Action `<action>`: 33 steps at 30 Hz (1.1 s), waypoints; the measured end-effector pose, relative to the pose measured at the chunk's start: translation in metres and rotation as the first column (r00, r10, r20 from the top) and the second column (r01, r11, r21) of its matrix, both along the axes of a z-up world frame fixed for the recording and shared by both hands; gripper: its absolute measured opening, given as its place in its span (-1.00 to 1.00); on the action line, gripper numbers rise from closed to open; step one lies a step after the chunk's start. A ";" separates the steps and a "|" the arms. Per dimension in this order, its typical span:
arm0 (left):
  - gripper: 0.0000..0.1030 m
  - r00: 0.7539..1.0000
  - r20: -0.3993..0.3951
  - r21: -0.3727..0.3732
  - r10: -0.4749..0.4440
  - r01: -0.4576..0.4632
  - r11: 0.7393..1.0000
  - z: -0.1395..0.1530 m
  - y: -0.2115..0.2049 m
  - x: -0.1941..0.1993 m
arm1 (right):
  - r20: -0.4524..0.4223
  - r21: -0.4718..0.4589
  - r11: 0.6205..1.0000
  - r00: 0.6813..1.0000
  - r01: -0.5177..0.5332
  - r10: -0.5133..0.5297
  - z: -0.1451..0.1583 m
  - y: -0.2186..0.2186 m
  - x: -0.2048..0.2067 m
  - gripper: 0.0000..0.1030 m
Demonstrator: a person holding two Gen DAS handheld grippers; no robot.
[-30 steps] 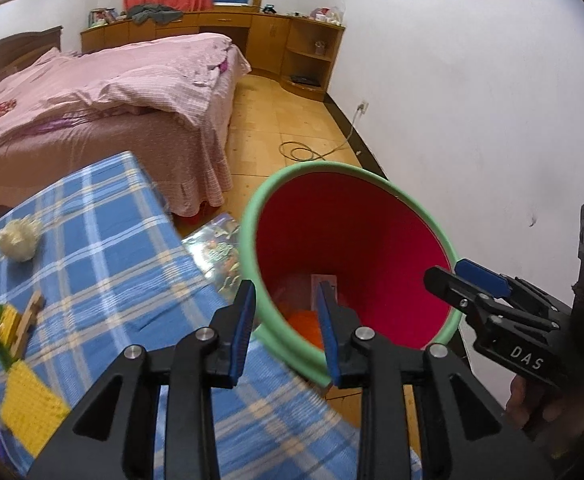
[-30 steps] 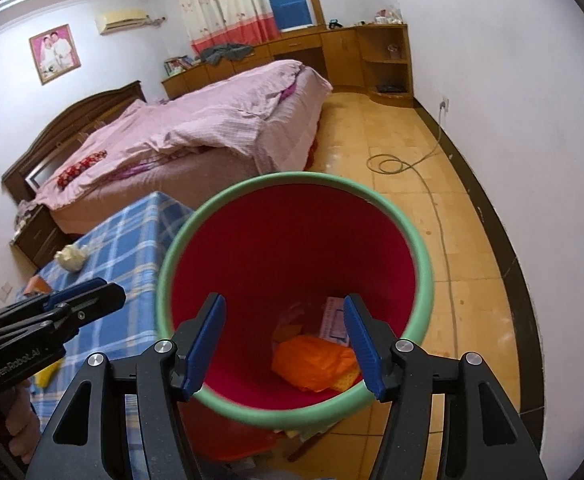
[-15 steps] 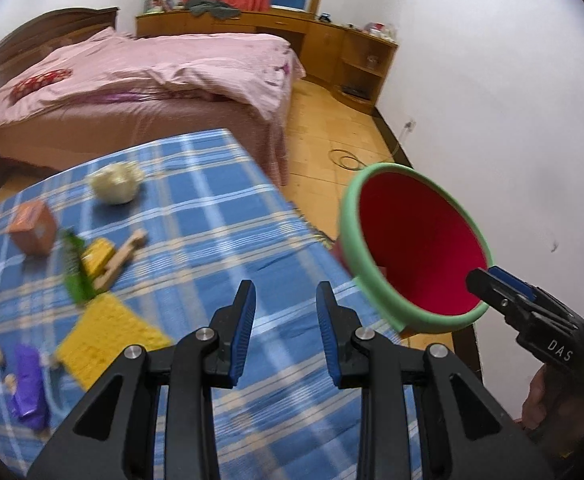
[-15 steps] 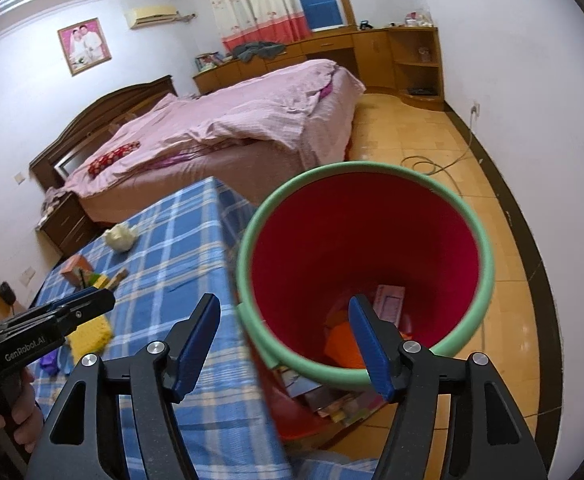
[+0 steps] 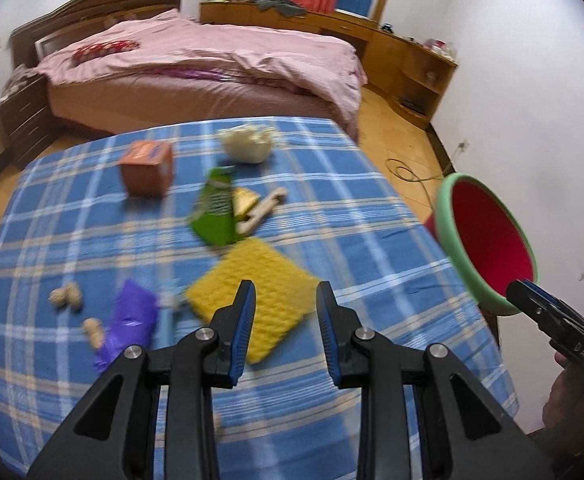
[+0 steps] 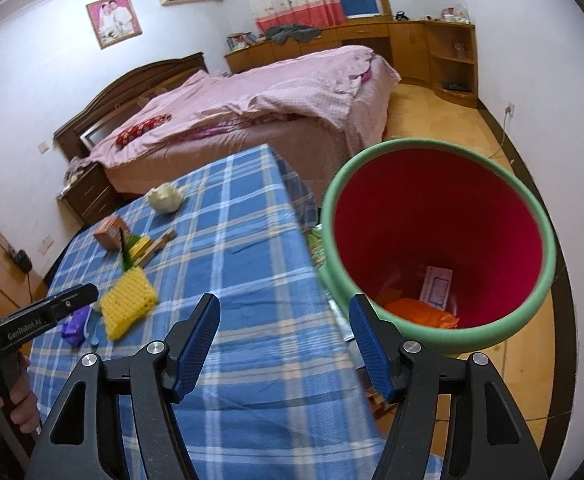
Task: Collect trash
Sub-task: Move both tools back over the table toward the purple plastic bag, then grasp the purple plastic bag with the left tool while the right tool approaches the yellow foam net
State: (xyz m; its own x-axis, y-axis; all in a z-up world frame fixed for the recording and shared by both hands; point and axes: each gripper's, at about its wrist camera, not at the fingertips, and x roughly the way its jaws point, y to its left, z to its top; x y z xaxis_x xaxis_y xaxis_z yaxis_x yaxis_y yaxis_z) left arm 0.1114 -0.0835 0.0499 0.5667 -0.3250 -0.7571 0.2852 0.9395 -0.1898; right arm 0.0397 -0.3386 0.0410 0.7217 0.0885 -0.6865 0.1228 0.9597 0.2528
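Observation:
A red bin with a green rim (image 6: pixel 440 240) stands at the table's right edge, with orange trash (image 6: pixel 420 314) and a paper inside; it also shows in the left wrist view (image 5: pixel 488 240). My left gripper (image 5: pixel 286 320) is open and empty above a yellow sponge-like pad (image 5: pixel 252 296). A purple wrapper (image 5: pixel 130 320), peanuts (image 5: pixel 66 296), a green packet (image 5: pixel 214 212), an orange box (image 5: pixel 146 168) and a crumpled tissue (image 5: pixel 246 144) lie on the blue checked tablecloth (image 5: pixel 332 200). My right gripper (image 6: pixel 284 340) is open and empty beside the bin.
A bed with pink covers (image 5: pixel 212 64) stands behind the table. Wooden cabinets (image 5: pixel 392 48) line the far wall. A white wall (image 5: pixel 532 100) is close on the right, and a cable (image 5: pixel 408 170) lies on the floor.
Both grippers have swung left, away from the bin and toward the table. The left gripper now faces the littered tablecloth, and the bin has slid to the right in both views.

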 end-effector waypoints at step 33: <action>-0.39 0.990 -0.102 0.143 0.099 -0.084 0.986 -0.052 0.069 0.023 | -0.080 -0.046 0.988 0.986 -0.151 0.147 -0.014 0.089 0.029 0.43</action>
State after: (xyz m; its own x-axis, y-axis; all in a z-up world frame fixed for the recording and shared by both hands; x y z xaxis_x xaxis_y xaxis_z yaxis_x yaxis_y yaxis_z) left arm 0.1343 -0.0146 -0.0021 0.5012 -0.1633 -0.8498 0.1814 0.9800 -0.0813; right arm 0.0686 -0.2494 0.0266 0.6487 0.1542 -0.7453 -0.0054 0.9802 0.1980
